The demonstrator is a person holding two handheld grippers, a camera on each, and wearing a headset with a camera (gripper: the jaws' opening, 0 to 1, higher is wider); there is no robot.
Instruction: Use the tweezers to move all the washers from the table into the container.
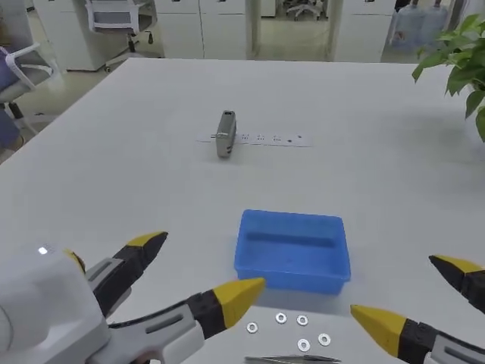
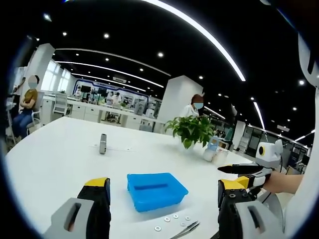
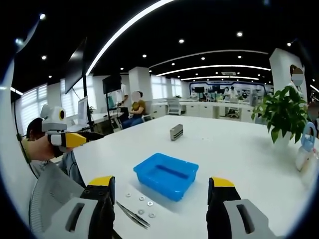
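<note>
A blue container stands open-topped on the white table, and its inside looks bare. Several small metal washers lie loose just in front of it, with the tweezers flat on the table nearer to me. My left gripper hovers open to the left of the washers. My right gripper hovers open to their right. Neither holds anything. The left gripper view has the container, washers and tweezers between its jaws. The right gripper view has the container, washers and tweezers.
A grey metal block rests on a thin white strip farther back on the table. A potted plant stands at the far right edge. Office chairs and cabinets lie beyond the table, and people sit in the background.
</note>
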